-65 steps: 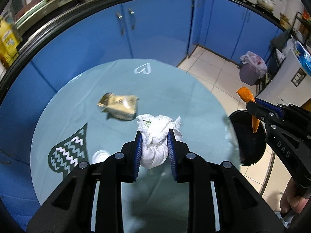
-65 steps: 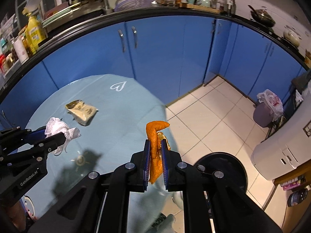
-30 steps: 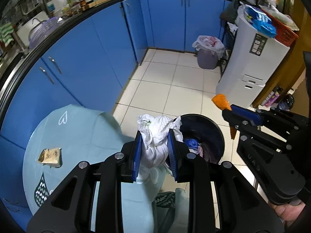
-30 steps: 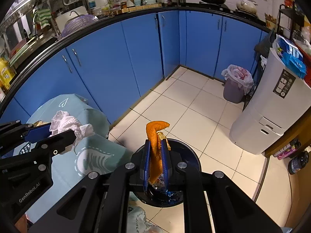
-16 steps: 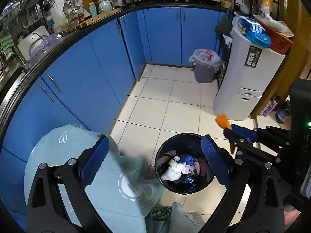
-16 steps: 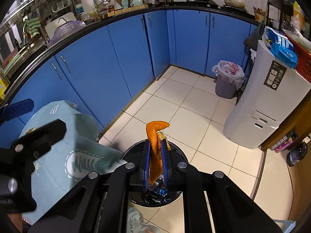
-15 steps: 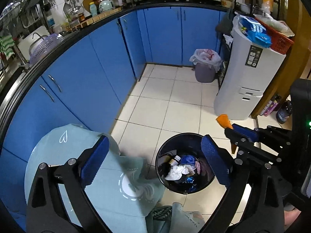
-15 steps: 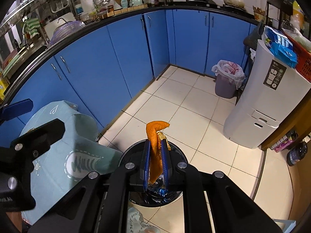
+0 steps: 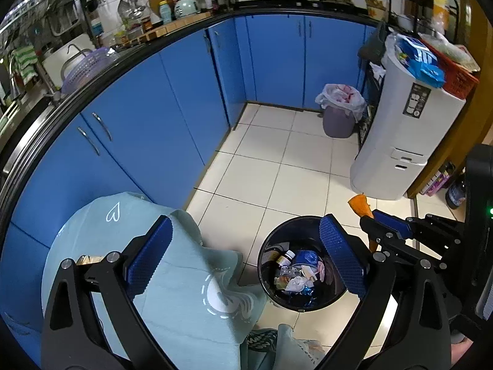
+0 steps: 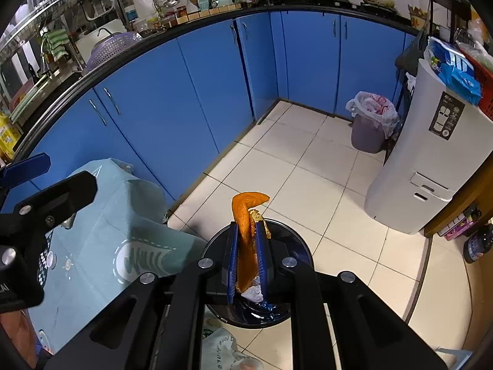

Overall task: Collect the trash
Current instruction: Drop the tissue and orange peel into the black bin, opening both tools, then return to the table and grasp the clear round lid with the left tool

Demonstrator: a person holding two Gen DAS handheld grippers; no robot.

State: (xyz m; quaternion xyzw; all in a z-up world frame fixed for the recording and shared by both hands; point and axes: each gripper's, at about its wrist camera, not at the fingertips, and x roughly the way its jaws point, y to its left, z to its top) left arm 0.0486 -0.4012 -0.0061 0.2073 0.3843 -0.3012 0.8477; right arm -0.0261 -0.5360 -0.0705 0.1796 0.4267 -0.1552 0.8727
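Note:
My left gripper [image 9: 246,228] is open wide over the floor, with nothing between its fingers. Below and to its right stands a black round bin [image 9: 265,246] on the floor. A crumpled white tissue [image 9: 296,283] lies inside among other trash. My right gripper [image 10: 247,231] hangs above the same bin [image 10: 297,242]. Its jaws are opening, with an orange peel [image 10: 245,209] still upright between the pads. In the left wrist view the right gripper [image 9: 371,217] and peel [image 9: 357,202] sit at the bin's right. A yellowish wrapper [image 9: 89,259] lies on the table.
The table with its pale green cloth [image 9: 172,293] is left of the bin. Blue cabinets [image 10: 191,98] line the back. A small purple bin with a white bag [image 9: 339,117] and a white appliance [image 9: 400,141] stand at right. A plastic bag [image 10: 222,351] lies on the floor.
Both grippers swung from the table to above the black bin. The left gripper opened and the white tissue dropped into the bin. The right one kept the orange peel.

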